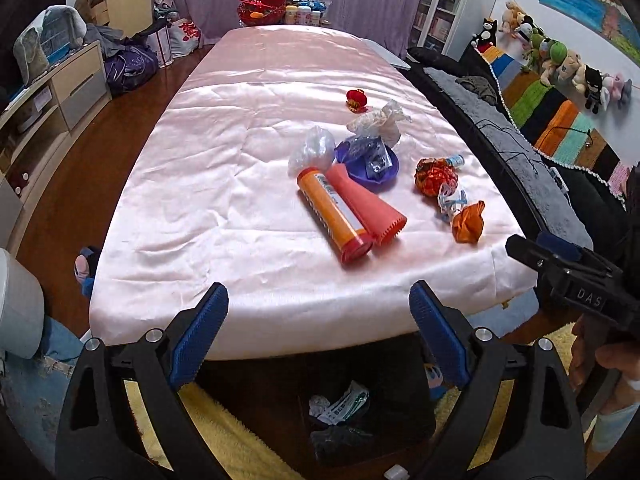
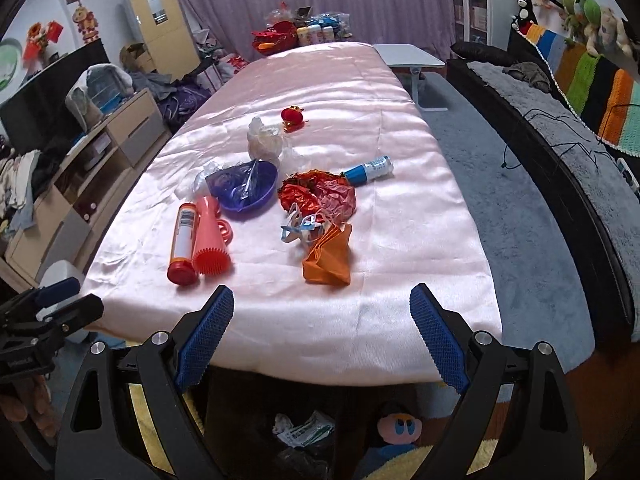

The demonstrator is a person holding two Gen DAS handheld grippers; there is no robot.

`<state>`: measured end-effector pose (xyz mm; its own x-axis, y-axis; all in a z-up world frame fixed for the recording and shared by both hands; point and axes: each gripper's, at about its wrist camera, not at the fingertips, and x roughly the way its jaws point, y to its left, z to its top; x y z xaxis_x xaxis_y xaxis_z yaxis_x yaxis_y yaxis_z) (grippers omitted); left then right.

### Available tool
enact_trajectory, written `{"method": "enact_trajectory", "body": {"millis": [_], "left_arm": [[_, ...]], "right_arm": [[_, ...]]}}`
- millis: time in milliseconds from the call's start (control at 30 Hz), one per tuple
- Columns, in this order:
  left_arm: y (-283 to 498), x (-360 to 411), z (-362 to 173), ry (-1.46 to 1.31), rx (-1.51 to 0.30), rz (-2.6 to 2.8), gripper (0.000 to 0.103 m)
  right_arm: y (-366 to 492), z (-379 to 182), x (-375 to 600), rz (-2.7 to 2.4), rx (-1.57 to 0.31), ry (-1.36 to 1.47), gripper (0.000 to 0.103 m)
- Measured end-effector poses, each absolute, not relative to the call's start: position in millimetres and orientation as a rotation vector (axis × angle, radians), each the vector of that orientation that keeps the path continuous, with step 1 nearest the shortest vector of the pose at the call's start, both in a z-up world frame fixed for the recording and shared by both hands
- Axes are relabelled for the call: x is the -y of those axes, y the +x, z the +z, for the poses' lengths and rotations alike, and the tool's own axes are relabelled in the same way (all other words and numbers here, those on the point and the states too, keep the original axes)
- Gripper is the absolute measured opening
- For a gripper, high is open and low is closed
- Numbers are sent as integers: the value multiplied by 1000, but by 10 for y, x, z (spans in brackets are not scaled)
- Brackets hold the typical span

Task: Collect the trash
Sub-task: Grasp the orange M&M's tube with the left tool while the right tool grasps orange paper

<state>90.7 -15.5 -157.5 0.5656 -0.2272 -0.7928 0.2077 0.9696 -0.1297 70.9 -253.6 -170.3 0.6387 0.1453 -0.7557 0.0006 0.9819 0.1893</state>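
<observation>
Pink satin cloth covers the long table (image 2: pixel 360 92), and the litter lies in a loose cluster toward its near end: a crumpled orange paper wrapper (image 2: pixel 329 258) closest to the edge, a tangle of blue-and-white wrapper strips (image 2: pixel 301 229) touching it behind, then a crinkled red foil ball (image 2: pixel 318 197). To their left lie an orange cylindrical tube with a red cap (image 2: pixel 184 240) and a coral ridged silicone cone (image 2: pixel 211 240), side by side, long axes pointing roughly away from the near edge, with a purple plastic bowl holding clear film (image 2: pixel 248 188) beyond. Below the table's near edge, a dark bin already holding crumpled paper (image 1: pixel 340 404) sits on the floor. The right gripper (image 2: pixel 322 308) hovers at the table edge, jaws spread wide and empty, with the orange wrapper just ahead and nearly centred between its fingers; it is probably the nearer tool. The left gripper (image 1: pixel 319 304) is likewise wide and empty, and from it the wrapper lies forward and off to the right
</observation>
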Motion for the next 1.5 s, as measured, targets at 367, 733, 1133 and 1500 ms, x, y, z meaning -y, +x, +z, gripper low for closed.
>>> {"method": "enact_trajectory", "body": {"millis": [367, 733, 1133, 1500], "left_arm": [[1447, 248, -1773, -33, -961, -206, 76], [1855, 434, -2052, -43, -1038, -195, 54], [1954, 611, -2173, 34, -1052, -183, 39], [1582, 452, -2155, 71, -1045, -204, 28]], "right_arm": [[1013, -1874, 2447, 81, -882, 134, 76], [1155, -1968, 2422, 103, -898, 145, 58], [1219, -2162, 2473, 86, -935, 136, 36], [1062, -2142, 2421, 89, -927, 86, 27]]}}
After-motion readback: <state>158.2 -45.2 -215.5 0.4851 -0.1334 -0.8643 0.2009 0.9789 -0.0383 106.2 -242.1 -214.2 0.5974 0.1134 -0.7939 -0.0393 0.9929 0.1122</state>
